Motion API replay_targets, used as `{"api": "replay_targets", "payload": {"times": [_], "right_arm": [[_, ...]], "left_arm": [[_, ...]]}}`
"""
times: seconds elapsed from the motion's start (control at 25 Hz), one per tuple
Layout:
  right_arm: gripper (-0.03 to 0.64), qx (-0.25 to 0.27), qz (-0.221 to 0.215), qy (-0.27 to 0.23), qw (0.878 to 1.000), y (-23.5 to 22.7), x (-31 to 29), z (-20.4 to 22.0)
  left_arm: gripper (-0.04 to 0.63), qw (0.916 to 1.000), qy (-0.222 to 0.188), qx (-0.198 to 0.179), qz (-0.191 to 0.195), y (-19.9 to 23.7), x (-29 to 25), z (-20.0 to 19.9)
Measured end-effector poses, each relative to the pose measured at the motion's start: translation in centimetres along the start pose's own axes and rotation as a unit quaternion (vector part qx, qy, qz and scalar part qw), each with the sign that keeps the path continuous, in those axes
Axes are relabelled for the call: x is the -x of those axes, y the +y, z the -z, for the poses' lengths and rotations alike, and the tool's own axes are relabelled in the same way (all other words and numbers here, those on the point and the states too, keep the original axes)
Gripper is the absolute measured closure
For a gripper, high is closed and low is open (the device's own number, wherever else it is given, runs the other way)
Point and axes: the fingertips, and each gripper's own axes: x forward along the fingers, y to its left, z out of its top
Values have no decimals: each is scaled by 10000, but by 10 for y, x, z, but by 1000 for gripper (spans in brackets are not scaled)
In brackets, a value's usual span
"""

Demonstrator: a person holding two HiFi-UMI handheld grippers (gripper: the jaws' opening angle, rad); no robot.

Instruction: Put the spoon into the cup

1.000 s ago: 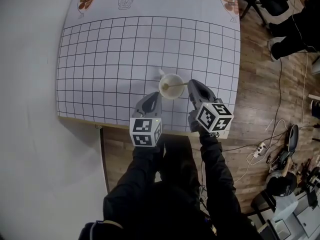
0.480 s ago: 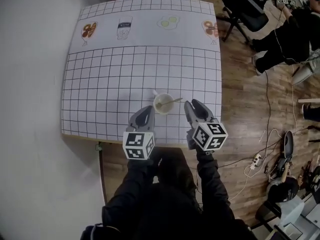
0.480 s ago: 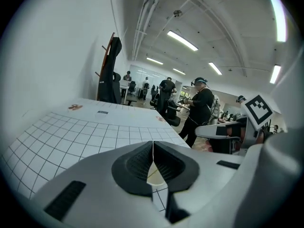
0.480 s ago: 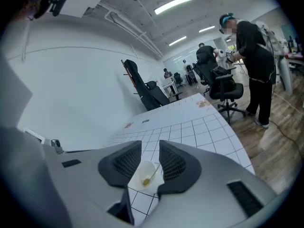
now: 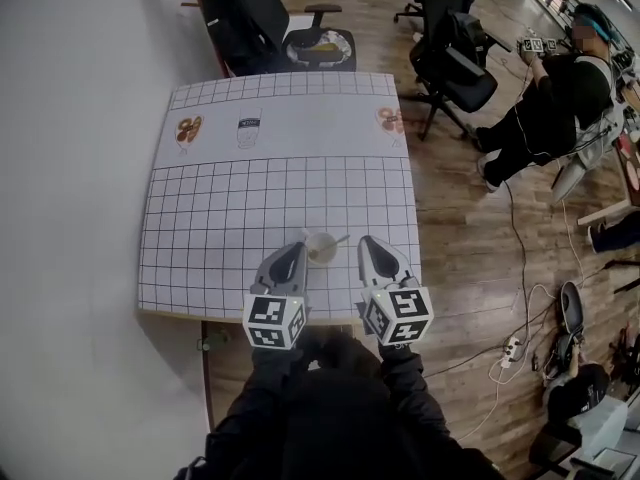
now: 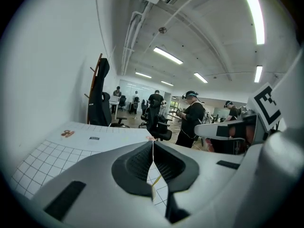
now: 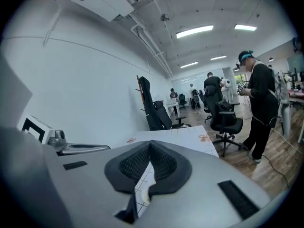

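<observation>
Only the head view shows the one cup (image 5: 320, 249) on the worktop (image 5: 220, 228), one spoon (image 5: 339, 239) standing in it, between the left gripper (image 5: 291, 254) and right gripper (image 5: 369, 246). Each gripper view shows its jaws together and empty; the right jaws have just been closing.

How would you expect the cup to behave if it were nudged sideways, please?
The cup looks small and plain, so it is probably light and would slide easily on the flat gridded table. The spoon leans out over its rim on one side, so a push could well tip it that way.
</observation>
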Motion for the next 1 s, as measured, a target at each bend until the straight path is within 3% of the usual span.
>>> {"api": "replay_targets", "payload": {"times": [0.44,1.0], "right_arm": [[595,570,-8,-542,9969,42,6,-68],[595,801,-116,-906,9926,50,-13,-111]], "left_arm": [[560,9971,-659,-272,267,-1,16,-75],[560,9931,-986,-467,435,-6,-2,-117]]}}
